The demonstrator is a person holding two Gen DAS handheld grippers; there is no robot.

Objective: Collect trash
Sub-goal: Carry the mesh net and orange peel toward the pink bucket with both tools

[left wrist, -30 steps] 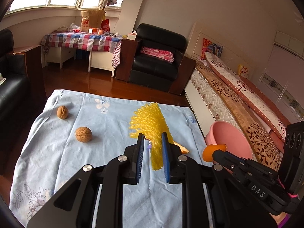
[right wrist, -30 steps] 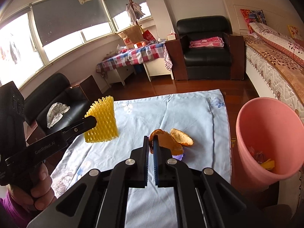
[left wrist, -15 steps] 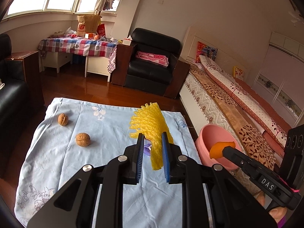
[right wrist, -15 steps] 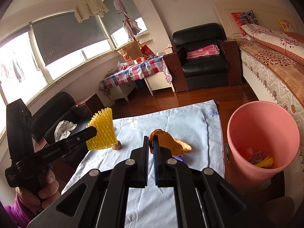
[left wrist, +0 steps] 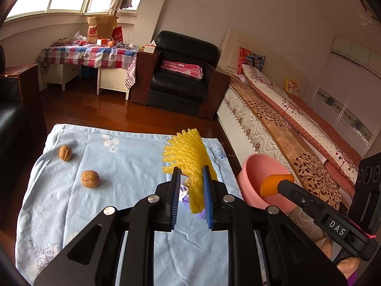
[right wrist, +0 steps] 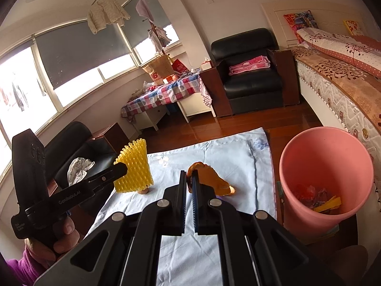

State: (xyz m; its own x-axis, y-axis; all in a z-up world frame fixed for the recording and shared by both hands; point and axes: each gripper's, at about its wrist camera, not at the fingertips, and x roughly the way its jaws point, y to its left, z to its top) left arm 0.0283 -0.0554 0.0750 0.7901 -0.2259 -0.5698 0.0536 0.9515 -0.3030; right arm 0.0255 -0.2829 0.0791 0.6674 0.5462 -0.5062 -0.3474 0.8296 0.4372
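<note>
Pinching a yellow foam fruit net, fanned end up and long axis upright, the left tool hangs above the blue-clothed worktop; the right tool, marked "DAS", grips an orange peel beside the pink plastic bin.

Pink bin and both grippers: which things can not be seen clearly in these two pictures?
- Pink bin contents: right wrist view, too small and jumbled to name.
- Purple scrap: left wrist view, mostly behind the left gripper and yellow foam net.
- Orange peel: its near edge is hidden by the right gripper.
</note>
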